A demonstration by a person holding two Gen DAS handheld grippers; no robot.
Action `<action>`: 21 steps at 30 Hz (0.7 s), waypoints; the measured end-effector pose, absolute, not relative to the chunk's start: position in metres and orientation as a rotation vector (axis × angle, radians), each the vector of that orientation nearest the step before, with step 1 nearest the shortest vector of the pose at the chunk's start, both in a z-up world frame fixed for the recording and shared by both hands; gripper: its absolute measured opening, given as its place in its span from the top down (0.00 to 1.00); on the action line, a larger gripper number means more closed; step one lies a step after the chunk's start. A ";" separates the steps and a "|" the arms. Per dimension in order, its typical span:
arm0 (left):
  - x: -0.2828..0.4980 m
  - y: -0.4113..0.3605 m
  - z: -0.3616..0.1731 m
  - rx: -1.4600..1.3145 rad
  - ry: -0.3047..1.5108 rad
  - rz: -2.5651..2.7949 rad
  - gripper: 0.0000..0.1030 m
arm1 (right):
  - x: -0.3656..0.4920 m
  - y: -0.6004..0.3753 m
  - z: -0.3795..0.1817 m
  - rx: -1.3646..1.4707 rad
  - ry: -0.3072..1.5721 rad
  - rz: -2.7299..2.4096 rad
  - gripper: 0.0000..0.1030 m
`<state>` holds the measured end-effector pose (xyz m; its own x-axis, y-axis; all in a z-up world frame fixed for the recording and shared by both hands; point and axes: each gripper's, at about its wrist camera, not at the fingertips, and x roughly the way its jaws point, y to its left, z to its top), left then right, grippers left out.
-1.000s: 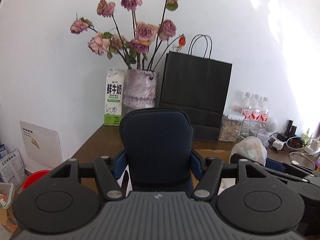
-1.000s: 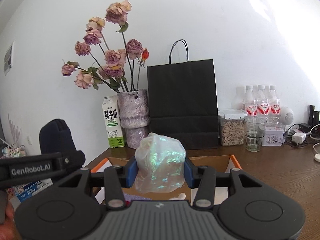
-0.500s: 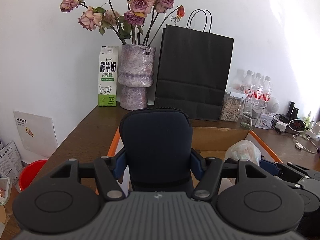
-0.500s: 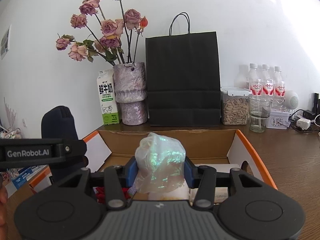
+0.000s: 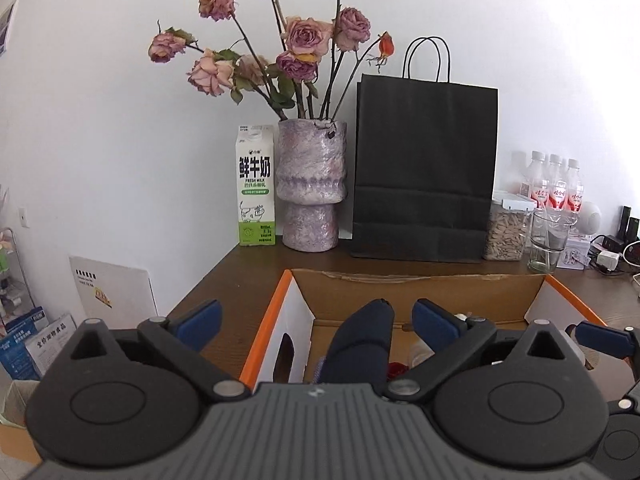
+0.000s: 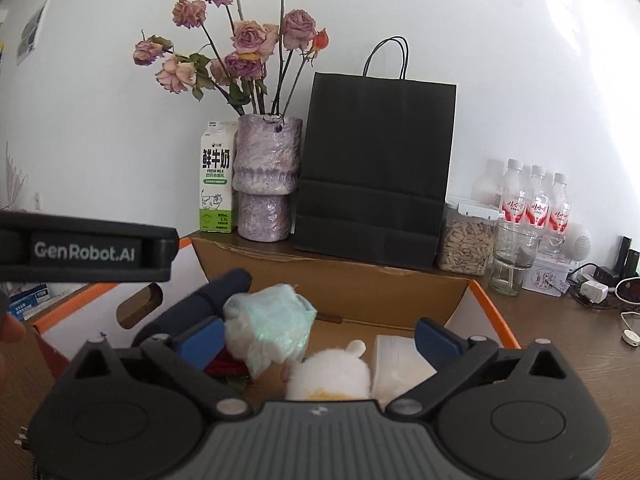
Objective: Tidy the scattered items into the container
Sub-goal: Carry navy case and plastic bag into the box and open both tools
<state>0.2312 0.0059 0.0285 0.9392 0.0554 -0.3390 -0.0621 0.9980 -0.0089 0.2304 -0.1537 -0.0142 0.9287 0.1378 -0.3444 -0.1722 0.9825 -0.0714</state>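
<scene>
Over the cardboard box (image 5: 420, 288) on the desk (image 5: 240, 276), your left claw (image 5: 316, 318) is opening, and the dark blue pouch (image 5: 360, 344) between its pads tips free into the box. Your right claw (image 6: 318, 338) is opening too; the crumpled plastic bag (image 6: 268, 328) leans by its left pad, above a white plush toy (image 6: 328, 376) and tissue pack (image 6: 400, 360) inside.
</scene>
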 end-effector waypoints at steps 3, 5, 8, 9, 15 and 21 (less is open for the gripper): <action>0.233 0.010 0.028 -0.031 0.355 0.072 0.00 | 0.230 -0.155 -0.013 -0.096 0.346 0.149 0.00; 0.232 0.011 0.028 -0.037 0.354 0.071 0.00 | 0.230 -0.157 -0.012 -0.089 0.345 0.145 0.00; 0.231 0.011 0.026 -0.036 0.350 0.079 0.00 | 0.229 -0.159 -0.012 -0.084 0.343 0.139 0.00; 0.231 0.011 0.025 -0.035 0.350 0.079 0.00 | 0.229 -0.159 -0.012 -0.082 0.343 0.137 0.00; 0.228 0.013 0.022 -0.037 0.350 0.078 0.00 | 0.228 -0.162 -0.012 -0.072 0.341 0.128 0.00; 0.223 0.014 0.020 -0.044 0.336 0.080 0.00 | 0.226 -0.165 -0.012 -0.060 0.339 0.121 0.00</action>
<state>0.2230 0.0139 0.0200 0.9410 0.0709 -0.3308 -0.0856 0.9959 -0.0300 0.2262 -0.1646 -0.0117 0.9357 0.1086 -0.3356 -0.1286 0.9910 -0.0382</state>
